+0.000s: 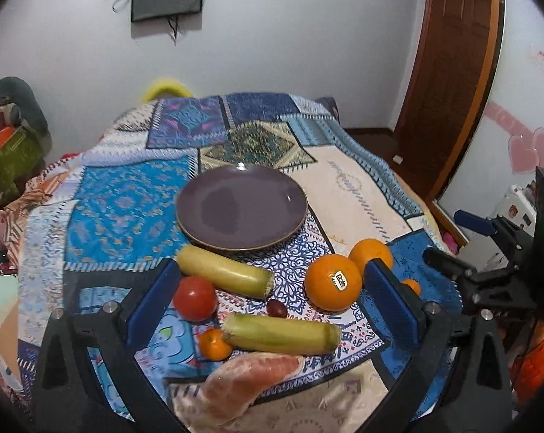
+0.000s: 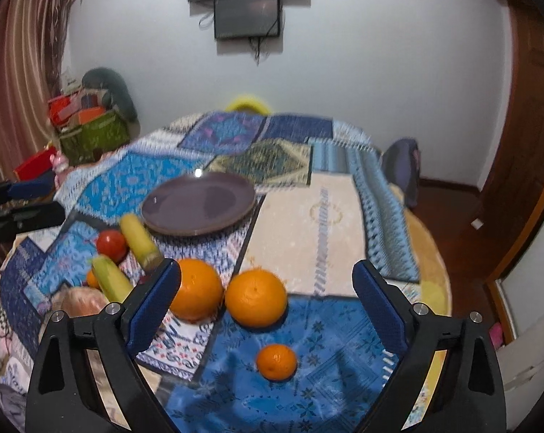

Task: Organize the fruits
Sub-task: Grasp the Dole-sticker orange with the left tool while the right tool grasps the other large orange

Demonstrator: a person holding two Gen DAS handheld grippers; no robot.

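An empty purple plate [image 1: 241, 207] sits mid-table, also in the right wrist view [image 2: 200, 204]. In front of it lie two yellow-green corn cobs [image 1: 225, 270] [image 1: 281, 333], a red tomato [image 1: 195, 298], a dark grape [image 1: 276, 307], a small mandarin [image 1: 214, 343] and a peeled pomelo piece [image 1: 246, 382]. My left gripper [image 1: 268, 306] is open above these. Two oranges [image 2: 196, 294] [image 2: 255, 297] and a small mandarin [image 2: 276, 362] lie on the blue cloth. My right gripper [image 2: 266, 310] is open above them.
A patchwork cloth [image 1: 127, 202] covers the round table. The right gripper also shows in the left wrist view [image 1: 495, 259]. A green box of clutter [image 2: 91, 133] stands at the left wall. A wooden door [image 1: 448, 72] is at the right.
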